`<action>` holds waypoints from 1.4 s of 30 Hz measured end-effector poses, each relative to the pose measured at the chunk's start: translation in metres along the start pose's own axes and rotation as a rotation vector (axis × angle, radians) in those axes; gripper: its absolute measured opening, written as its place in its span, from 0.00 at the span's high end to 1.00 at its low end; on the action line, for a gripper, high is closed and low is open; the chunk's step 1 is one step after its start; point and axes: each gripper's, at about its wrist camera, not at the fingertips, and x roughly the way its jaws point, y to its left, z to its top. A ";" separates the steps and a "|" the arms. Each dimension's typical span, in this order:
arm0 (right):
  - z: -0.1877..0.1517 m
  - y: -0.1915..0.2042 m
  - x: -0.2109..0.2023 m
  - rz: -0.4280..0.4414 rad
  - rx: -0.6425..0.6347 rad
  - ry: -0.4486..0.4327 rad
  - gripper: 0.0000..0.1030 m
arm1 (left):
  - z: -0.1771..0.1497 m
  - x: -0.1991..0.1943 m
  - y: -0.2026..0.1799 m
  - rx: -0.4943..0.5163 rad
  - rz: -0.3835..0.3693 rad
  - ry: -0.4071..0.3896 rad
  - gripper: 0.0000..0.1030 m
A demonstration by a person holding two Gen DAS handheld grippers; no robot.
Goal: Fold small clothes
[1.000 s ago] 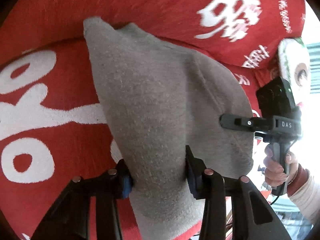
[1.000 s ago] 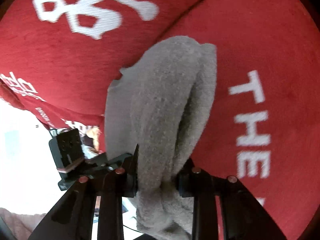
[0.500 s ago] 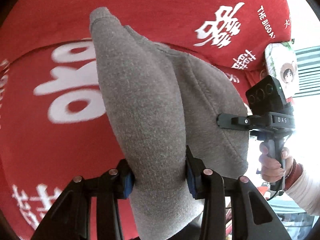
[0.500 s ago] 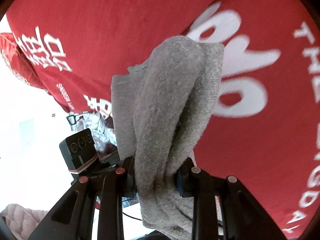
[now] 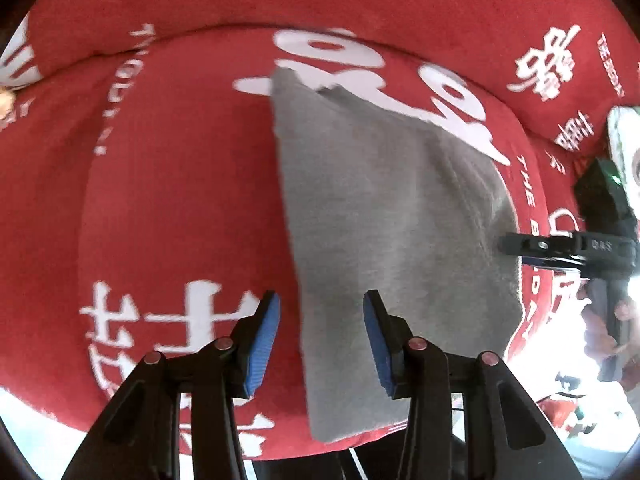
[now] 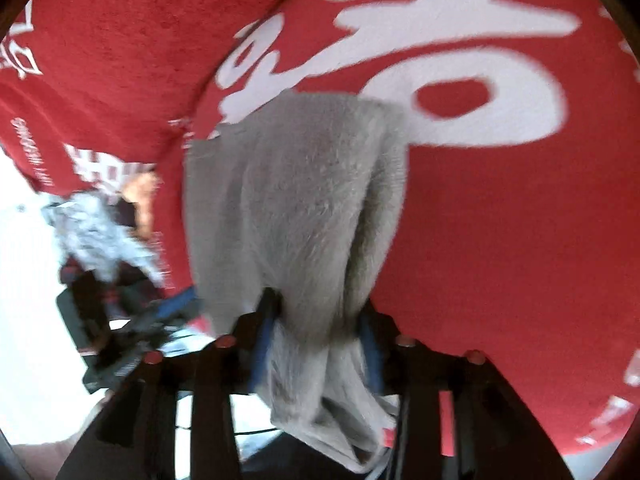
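Cloth [image 5: 392, 240] lies between the spread left tongs [image 5: 320, 336]; right tongs [image 6: 316, 336] grip its edge and should lay it flat before letting go.

1. Daylight is bright and even; soft shadows lie under the grey cloth [image 5: 392, 216].
2. White glare blows out the left view's lower right and the right view's left edge.
3. Fisheye bends the edges, with dark corners.
4. The right view is motion-blurred; the left is sharper.
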 end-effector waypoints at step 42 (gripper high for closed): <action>-0.092 0.044 -0.032 -0.426 -0.093 -0.124 0.16 | -0.030 -0.034 -0.048 0.009 0.300 -0.037 0.00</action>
